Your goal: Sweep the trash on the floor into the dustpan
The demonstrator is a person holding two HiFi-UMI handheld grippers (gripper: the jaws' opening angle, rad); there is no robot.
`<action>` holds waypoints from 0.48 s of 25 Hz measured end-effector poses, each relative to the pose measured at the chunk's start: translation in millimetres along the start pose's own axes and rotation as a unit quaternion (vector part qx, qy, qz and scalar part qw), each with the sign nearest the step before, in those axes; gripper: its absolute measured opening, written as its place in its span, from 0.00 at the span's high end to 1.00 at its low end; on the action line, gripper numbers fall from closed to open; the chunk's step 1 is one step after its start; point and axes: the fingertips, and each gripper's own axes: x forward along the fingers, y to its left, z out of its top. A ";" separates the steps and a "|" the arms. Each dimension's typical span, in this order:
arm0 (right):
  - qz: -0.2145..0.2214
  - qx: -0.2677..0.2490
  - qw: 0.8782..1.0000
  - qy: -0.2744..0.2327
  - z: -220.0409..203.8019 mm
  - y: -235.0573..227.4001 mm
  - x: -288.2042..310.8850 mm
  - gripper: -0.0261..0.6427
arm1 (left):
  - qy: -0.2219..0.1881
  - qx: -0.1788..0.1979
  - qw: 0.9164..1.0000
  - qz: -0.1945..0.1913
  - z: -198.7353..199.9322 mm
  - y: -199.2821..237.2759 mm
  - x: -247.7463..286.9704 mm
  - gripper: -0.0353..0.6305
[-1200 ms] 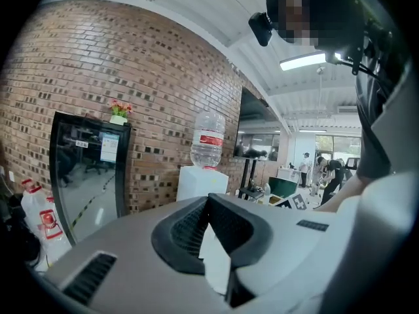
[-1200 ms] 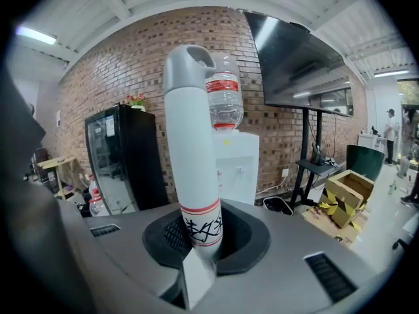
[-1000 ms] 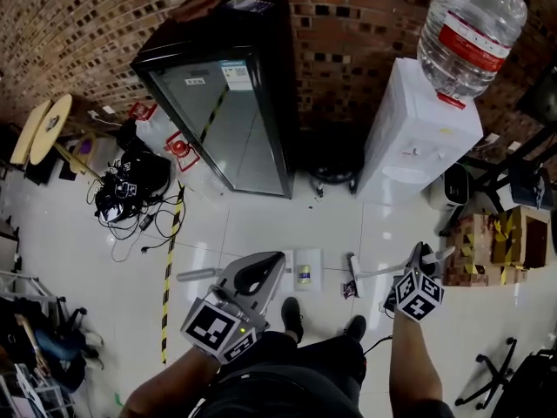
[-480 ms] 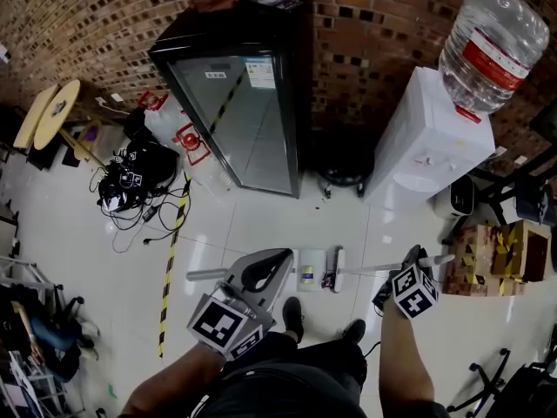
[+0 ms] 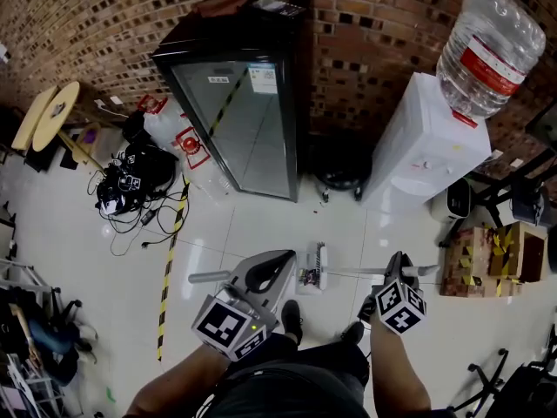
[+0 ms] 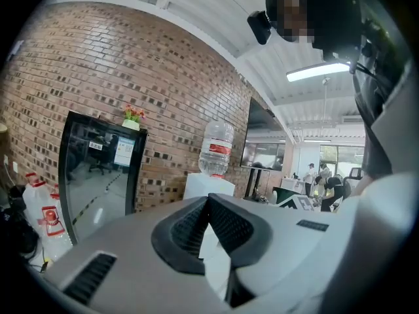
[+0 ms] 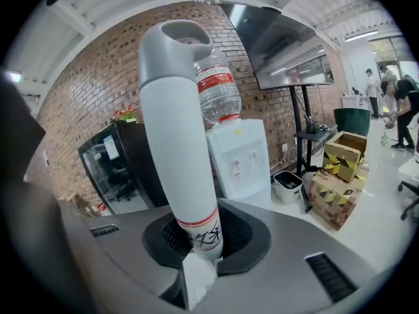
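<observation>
White broom handle [image 7: 180, 142] upright between right tool's [image 7: 196, 244] jaws.

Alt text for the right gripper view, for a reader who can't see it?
The right gripper is shut on a pale grey broom handle that rises up the frame. Behind stand a brick wall, a glass-door fridge, a water dispenser and cardboard boxes.

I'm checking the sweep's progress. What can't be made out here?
Trash: head view, too small to identify; just a smudge at the dustpan beside the broom head.
Floor by the dustpan: outside both gripper views, which face the brick wall.
Grey handle: head view, its near end hidden behind the left hand-held gripper.
</observation>
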 end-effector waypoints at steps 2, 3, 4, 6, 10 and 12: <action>0.005 0.005 1.000 -0.012 11.8 -4.0 -13.4 0.88 | -0.005 -0.001 1.000 -0.005 2.3 -3.1 -1.6 0.92; 0.006 0.009 1.000 -0.020 18.4 -7.1 -21.1 0.88 | -0.005 -0.003 1.000 -0.009 2.6 -4.9 -1.7 0.92; 0.007 0.011 1.000 -0.028 26.0 -10.5 -29.3 0.89 | -0.006 -0.008 1.000 -0.012 2.8 -6.7 -1.4 0.92; 0.012 0.009 0.999 -0.049 46.3 -16.3 -46.6 0.89 | -0.009 -0.021 1.000 -0.013 5.7 -10.4 1.7 0.92; 0.038 -0.008 0.995 -0.091 92.1 -22.8 -86.4 0.89 | -0.005 0.011 0.999 -0.030 10.6 -29.5 19.0 0.92; 0.066 -0.035 0.991 -0.107 112.6 -25.3 -109.5 0.89 | -0.006 0.021 0.999 -0.037 10.7 -47.0 24.3 0.92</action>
